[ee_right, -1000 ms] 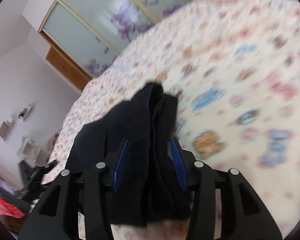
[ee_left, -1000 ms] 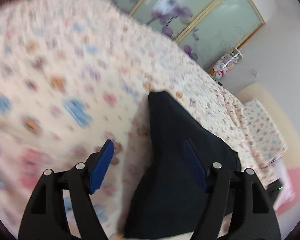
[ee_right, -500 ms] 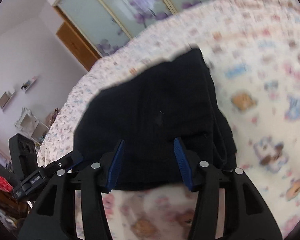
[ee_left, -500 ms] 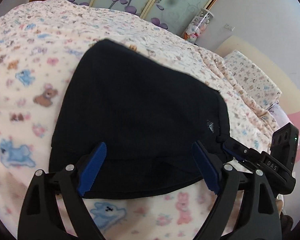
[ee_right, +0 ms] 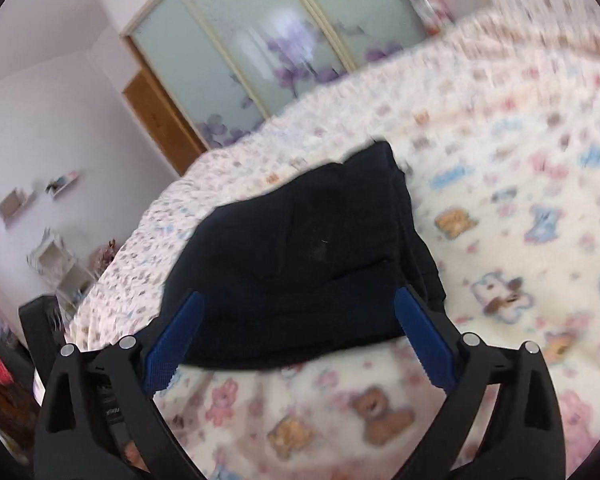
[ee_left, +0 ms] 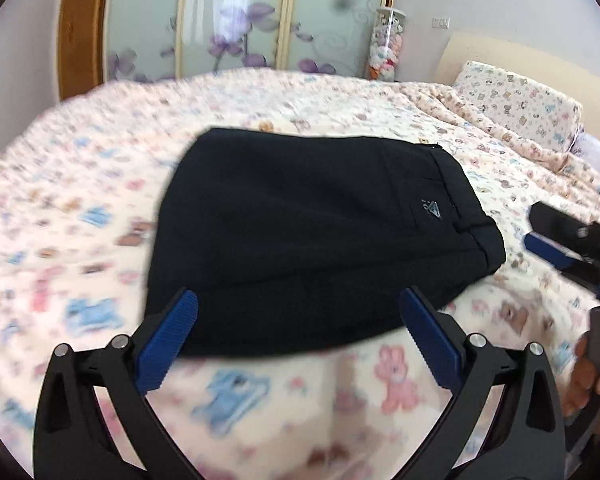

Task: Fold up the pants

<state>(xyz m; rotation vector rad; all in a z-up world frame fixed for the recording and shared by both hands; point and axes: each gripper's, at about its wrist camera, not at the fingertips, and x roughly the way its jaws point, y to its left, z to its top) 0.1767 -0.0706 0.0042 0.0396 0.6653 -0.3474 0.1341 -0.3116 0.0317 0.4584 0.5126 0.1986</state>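
Observation:
The black pants (ee_left: 312,240) lie folded into a compact flat bundle on the bed, with the waistband and a small logo patch toward the right. My left gripper (ee_left: 299,300) hovers at their near edge. Its jaws are opening wide and the blue pads touch nothing. In the right wrist view the same pants (ee_right: 300,256) lie just beyond my right gripper (ee_right: 298,300). Its jaws are opening too, and the pads stand clear of the cloth. The right gripper (ee_left: 556,248) also shows at the right edge of the left wrist view, with a hand (ee_left: 592,376) below it.
A blanket printed with cartoon animals (ee_left: 80,208) covers the bed. A matching pillow (ee_left: 516,100) lies at the back right. Sliding wardrobe doors (ee_left: 236,20) and a tall jar of plush toys (ee_left: 388,44) stand behind the bed. Wall shelves (ee_right: 16,200) hang on the left.
Both grippers let go of the pants and drew back toward the near edge, jaws spreading wide. The pants went from hanging and bunched to lying flat on the bed.

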